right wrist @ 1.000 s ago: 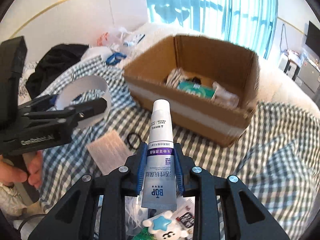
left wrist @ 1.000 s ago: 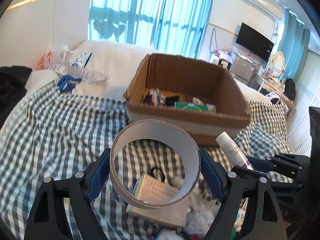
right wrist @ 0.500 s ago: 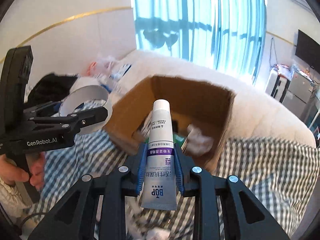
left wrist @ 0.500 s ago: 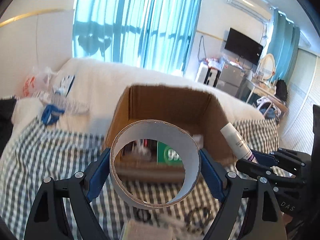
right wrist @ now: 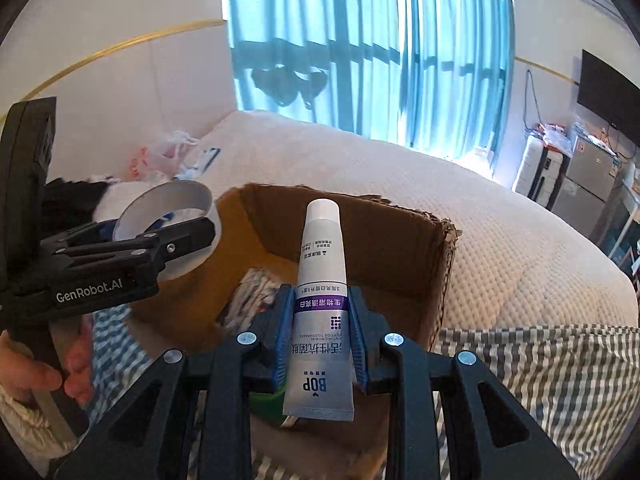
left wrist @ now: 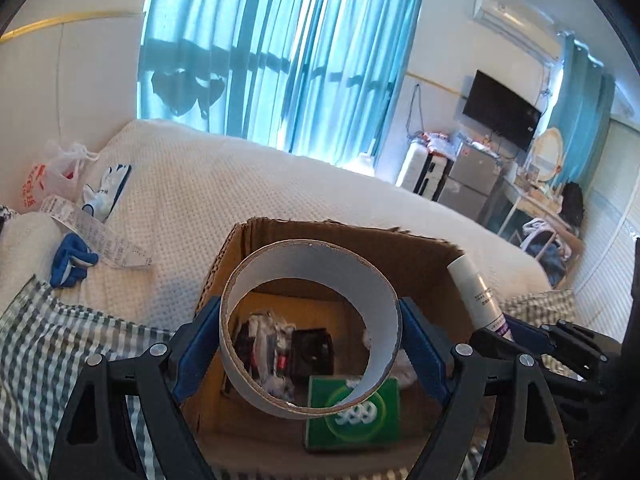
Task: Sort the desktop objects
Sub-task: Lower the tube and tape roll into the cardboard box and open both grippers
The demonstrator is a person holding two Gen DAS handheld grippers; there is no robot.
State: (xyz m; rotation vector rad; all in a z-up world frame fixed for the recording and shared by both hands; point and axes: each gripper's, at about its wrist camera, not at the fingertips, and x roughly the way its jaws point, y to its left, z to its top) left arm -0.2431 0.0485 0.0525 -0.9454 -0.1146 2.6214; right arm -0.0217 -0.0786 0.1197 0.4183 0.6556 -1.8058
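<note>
Both grippers have advanced from above the checked cloth to above the open cardboard box point(left wrist: 420, 248). Left gripper point(left wrist: 310, 336): blue pads clamp the white tape ring point(left wrist: 304, 264) on both sides, over the box interior. Right gripper point(right wrist: 320, 330): pads pinch the toothpaste tube point(right wrist: 322, 264) at mid-body, cap pointing forward. Inside the box lies a green packet point(left wrist: 354, 416).

My black left gripper point(left wrist: 310, 350) has blue pads point(left wrist: 198, 344), and my black right gripper point(right wrist: 320, 336) has them too. The cardboard tape ring point(left wrist: 308, 272) is white inside with a brown edge. The plastic toothpaste tube point(right wrist: 320, 308) is silver-white with a purple band. The corrugated cardboard box point(left wrist: 424, 256) is brown; the small carton point(left wrist: 352, 416) inside is green. The bed cloth point(right wrist: 560, 360) is grey-and-white checked.
</note>
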